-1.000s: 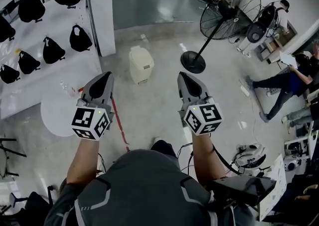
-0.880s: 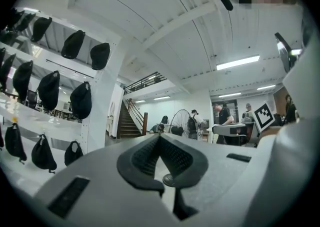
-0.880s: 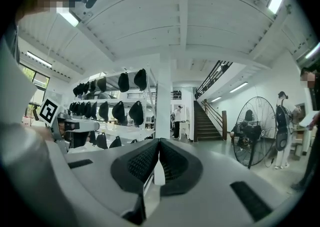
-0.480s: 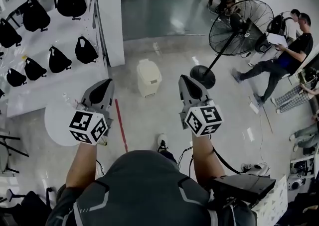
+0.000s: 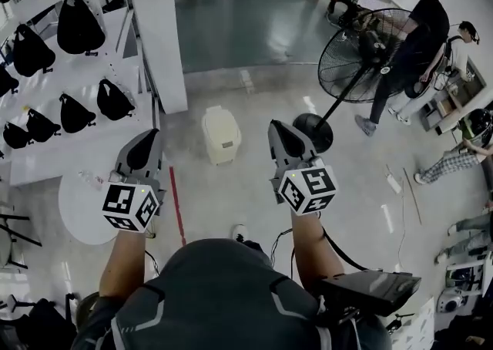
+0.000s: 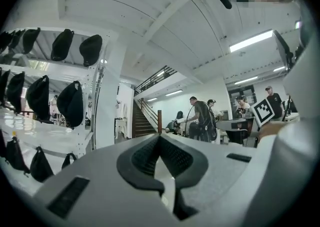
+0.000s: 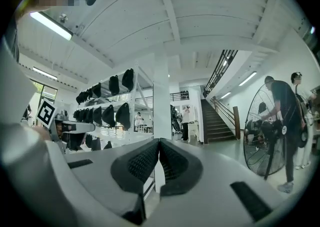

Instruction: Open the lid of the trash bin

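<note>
- Your left gripper (image 5: 148, 140) has its jaws shut tip to tip with nothing between them. The left gripper view (image 6: 160, 140) shows the dark pads meeting at the front.
- Your right gripper (image 5: 278, 129) is the same: its jaws are pressed together and empty, as the right gripper view (image 7: 159, 144) shows.
- The trash bin (image 5: 221, 134) stands on the floor ahead of you with its lid down.
- Neither gripper touches the bin. In the head view your left gripper is off to its left and your right gripper off to its right.
- A red floor line (image 5: 176, 196) runs toward you just left of the bin.
- A white pillar (image 5: 158, 32) rises beyond the bin on its left, and a rack of black bags (image 5: 73, 113) is farther left.
- A pedestal fan (image 5: 358, 59) stands to the right of the bin.
</note>
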Action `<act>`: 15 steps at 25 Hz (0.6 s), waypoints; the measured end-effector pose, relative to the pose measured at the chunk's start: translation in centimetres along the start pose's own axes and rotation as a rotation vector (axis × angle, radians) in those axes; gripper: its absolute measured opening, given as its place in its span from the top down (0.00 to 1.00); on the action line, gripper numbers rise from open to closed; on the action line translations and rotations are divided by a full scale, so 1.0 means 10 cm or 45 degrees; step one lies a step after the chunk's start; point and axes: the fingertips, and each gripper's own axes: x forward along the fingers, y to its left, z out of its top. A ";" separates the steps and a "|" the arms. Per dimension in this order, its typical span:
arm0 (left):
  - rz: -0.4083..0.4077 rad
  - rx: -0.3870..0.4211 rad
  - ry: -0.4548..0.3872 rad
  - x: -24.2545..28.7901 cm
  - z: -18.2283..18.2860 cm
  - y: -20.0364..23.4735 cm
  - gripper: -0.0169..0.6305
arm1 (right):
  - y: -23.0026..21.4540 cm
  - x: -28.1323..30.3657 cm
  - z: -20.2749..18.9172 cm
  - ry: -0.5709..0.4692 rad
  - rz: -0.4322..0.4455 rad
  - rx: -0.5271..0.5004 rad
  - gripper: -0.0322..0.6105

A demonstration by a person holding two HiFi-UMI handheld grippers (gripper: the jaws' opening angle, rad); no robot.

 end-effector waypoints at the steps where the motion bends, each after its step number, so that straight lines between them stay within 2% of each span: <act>1: 0.007 0.005 0.001 0.10 0.01 -0.03 0.96 | -0.10 0.05 0.00 0.000 0.009 0.007 0.91; 10: 0.037 0.016 0.000 0.95 0.06 -0.38 0.96 | -0.93 0.25 -0.11 0.016 0.090 0.039 0.91; 15: 0.026 0.026 0.020 1.34 -0.10 -0.54 0.96 | -1.27 0.37 -0.32 0.053 0.114 0.004 0.91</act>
